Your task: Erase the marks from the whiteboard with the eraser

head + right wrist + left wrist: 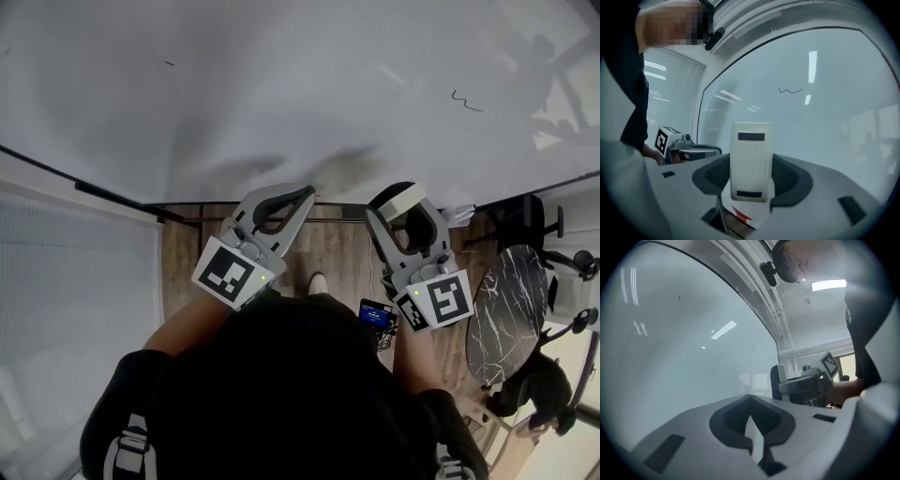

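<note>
The whiteboard (281,84) fills the upper head view. A small black squiggle (466,101) sits at its upper right, and a tiny dash (169,64) at upper left. The same squiggle (790,90) shows in the right gripper view. My right gripper (405,202) is shut on a white eraser (750,161), held upright just below the board's lower edge. The eraser's top (397,197) shows between the jaws in the head view. My left gripper (302,194) hangs beside it, shut and empty, tips (750,399) meeting, pointing at the board.
A black frame edge (112,195) runs along the board's bottom. White blinds (66,281) hang at left. A round dark marble table (506,309) and black office chairs (534,220) stand at right on the wooden floor. The person's dark torso fills the lower view.
</note>
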Tool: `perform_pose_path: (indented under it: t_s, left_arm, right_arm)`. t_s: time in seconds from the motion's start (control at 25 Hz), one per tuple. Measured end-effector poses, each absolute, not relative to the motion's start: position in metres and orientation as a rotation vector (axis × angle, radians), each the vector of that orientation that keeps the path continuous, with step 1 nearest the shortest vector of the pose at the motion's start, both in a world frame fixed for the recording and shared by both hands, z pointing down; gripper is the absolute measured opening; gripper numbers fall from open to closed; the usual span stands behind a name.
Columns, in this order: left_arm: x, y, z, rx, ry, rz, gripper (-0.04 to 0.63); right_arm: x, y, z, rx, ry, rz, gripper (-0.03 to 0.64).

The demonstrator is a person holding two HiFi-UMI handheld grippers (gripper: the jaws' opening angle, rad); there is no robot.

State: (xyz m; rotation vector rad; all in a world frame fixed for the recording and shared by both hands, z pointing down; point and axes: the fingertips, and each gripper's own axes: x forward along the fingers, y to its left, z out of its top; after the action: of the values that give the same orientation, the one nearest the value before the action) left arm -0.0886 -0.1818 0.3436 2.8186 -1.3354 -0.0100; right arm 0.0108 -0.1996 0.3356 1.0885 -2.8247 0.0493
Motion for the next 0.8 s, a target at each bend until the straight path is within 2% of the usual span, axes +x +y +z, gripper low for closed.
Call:
perform_pose_path:
  t_s: [0.44,0.8]
  left_arm:
    - [-0.081,-0.192,0.278,2.962,-1.149,-0.033,0.005]
    - [-0.061,-0.214,0.264,3.041,-1.07,-0.069,0.004]
  right_arm:
    - [0.009,-0.215,0.271,1.395,-2.679,-0.041,0.253]
    - [0.028,-0.252,0.214,1.565,-2.575,-0.228,0.253]
